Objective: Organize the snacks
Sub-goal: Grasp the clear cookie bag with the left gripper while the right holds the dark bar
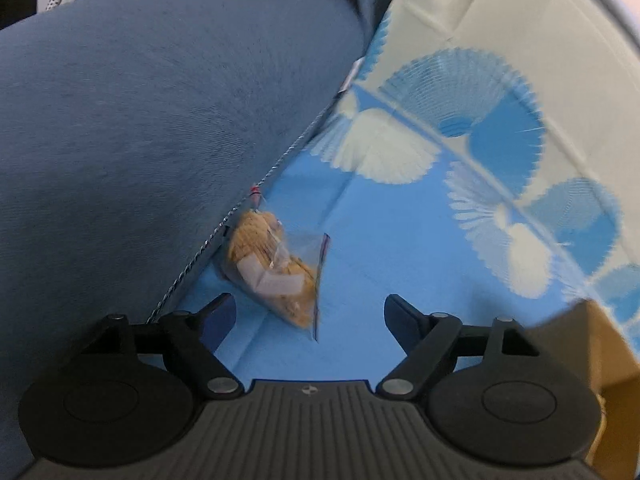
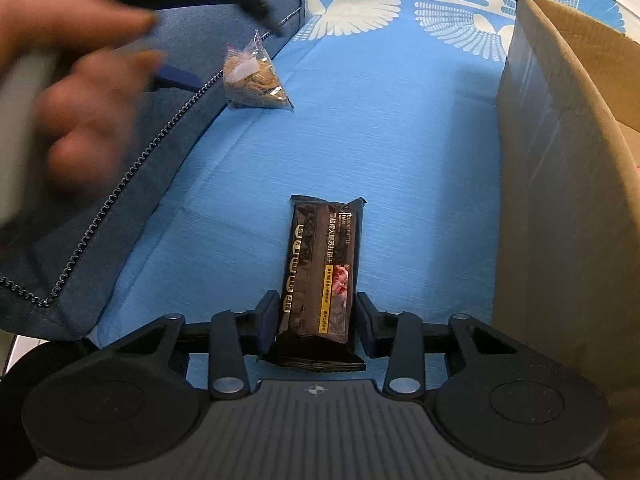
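The right gripper [image 2: 316, 314], black two-fingered tongs at the bottom of the right wrist view, was clenched on a dark brown, oblong foil cracker packet [image 2: 320, 280]. Its pads [image 2: 269, 316] pressed the packet's long sides near the lower end, and the packet ran up the middle of the frame over a bright blue tablecloth with white and blue fan patterns [image 2: 400, 140].

The left gripper [image 1: 310, 316], the same black tongs at the bottom of the left wrist view, stood released, its fingertips [image 1: 400, 312] wide apart with only cloth between them.

Just above the left gripper, in the lower middle of the left wrist view, lay a small clear plastic bag of tan biscuit pieces [image 1: 272, 268]. It rested on the tablecloth, leaning against the zipped edge of a dark blue fabric bag [image 1: 140, 120] that filled the left half of the frame. In the right wrist view that clear bag [image 2: 256, 80] sat in the upper middle, well apart from the packet.

A brown cardboard box [image 2: 560, 180] rose along the right edge of the right wrist view; its corner [image 1: 592, 344] showed at the lower right of the left wrist view. A blurred hand [image 2: 80, 92] occupied the upper left of the right wrist view, over the fabric bag.
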Tool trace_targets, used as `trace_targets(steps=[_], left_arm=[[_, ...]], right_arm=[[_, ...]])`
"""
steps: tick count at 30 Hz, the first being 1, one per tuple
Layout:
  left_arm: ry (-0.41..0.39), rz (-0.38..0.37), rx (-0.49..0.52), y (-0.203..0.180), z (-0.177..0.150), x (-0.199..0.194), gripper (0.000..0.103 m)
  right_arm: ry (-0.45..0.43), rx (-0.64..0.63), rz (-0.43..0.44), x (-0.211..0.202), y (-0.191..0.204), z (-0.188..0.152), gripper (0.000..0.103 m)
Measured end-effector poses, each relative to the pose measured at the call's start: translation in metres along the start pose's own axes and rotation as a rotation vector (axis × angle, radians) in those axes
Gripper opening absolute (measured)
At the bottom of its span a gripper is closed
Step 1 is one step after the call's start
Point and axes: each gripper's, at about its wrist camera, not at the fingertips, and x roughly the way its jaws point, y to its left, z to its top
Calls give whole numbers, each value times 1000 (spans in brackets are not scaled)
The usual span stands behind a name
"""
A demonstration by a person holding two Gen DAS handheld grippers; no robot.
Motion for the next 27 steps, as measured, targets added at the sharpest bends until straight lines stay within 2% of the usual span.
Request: trace_targets(steps=[1, 3, 4, 5, 6, 8, 9, 13, 16, 20, 27], left_arm=[[6, 39, -15, -3, 4, 8, 85], [19, 72, -64, -3, 9, 20, 85], [20, 86, -73, -3, 11, 25, 81], [17, 97, -65, -5, 13, 28, 74], [11, 117, -39, -5, 13, 29, 51], [0, 136, 11, -6, 11, 24, 42], [-6, 134, 28, -5, 9, 21, 35], [-28, 81, 98, 8, -12, -10, 31], [-31, -13, 135, 26, -35, -41, 30], [-24, -89, 219, 47, -72, -86, 29], [-4, -146, 321, 82, -136, -126, 30]], right_arm=[[3, -2, 1, 0, 0, 0, 42], [9, 2, 5, -1, -1, 1, 42], [10, 5, 8, -2, -2, 2, 42], [9, 6, 9, -2, -3, 2, 42], [10, 7, 10, -2, -4, 2, 42], [13, 4, 11, -2, -5, 2, 42], [14, 0, 11, -2, -5, 2, 42], [10, -6, 8, -3, -3, 4, 41], [-11, -12, 7, -8, -1, 6, 41], [-37, -35, 7, -16, 1, 4, 40], [-66, -121, 12, -31, 11, -17, 40]])
